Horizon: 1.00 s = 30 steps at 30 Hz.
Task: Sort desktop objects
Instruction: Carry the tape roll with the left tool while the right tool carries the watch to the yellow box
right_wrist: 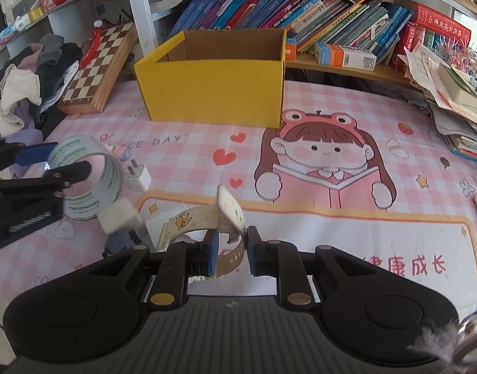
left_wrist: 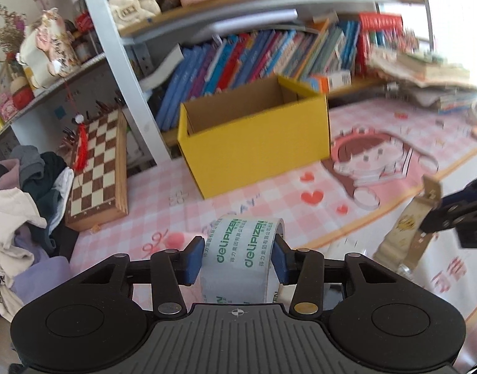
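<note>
Tape roll sits clamped between the blue pads of the left tongs, one pad on each flat side, and it rides clear of the pink checked desk mat. It's a clear packing roll, printed round its band with green lettering, and the hollow core shows in the right wrist view.

Over on the other side, the right tongs are pinched tight on a cream watch strap. That strap carries a small yellow cartoon figure and a row of punched holes; one end stands up just ahead of the pads, the other curls off to their left.

Just ahead and left of the right tongs lies a white plug adapter on the mat, close beside the taped roll, with a blurred white block nearer still.

Further out, straight ahead of both tongs, stands the yellow cardboard box, open at the top, brown inside. Nothing shows in the part of its inside that can be seen; the floor is hidden by the front wall.

Left of the box a folded chessboard leans by a heap of clothes. Behind the box, a shelf of books; far right, a stack of papers.
</note>
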Motion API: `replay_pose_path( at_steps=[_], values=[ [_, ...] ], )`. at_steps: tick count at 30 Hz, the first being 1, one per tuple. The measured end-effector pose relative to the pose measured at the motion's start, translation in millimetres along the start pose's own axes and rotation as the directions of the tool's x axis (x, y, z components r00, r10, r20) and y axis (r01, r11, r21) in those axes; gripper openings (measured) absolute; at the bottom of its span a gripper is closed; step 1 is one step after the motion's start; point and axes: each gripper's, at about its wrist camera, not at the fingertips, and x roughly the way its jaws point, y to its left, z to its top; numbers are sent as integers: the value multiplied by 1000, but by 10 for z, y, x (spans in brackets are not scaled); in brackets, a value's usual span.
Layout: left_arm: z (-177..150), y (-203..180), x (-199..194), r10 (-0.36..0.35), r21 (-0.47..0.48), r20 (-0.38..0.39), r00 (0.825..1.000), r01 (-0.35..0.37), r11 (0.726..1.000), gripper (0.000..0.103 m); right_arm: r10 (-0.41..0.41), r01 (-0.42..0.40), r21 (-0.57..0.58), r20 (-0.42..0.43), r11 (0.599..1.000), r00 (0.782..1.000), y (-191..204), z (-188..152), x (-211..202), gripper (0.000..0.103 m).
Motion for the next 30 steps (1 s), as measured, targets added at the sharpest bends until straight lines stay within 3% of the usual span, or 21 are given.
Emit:
replay_pose_path(
  at_steps=[7, 15, 23, 30],
  values=[
    [237, 161, -106, -33, -93, 48, 998, 38, 995, 44, 13, -12, -25, 44, 1000, 999, -87, 236, -9, 18],
    [676, 334, -120, -54, -107, 121, 991, 67, 992, 42, 48, -36, -103, 119, 994, 992, -214, 756, -23, 18],
    [1251, 509, 206, -35, -130, 163, 986, 56, 990, 42, 118, -82, -183, 194, 980, 974, -244, 1402, 70, 18],
    [1637, 607, 742, -39, -190, 128, 991, 63, 980, 42, 146, -98, -219, 218, 971, 965, -296, 1968, 392, 18]
  ],
)
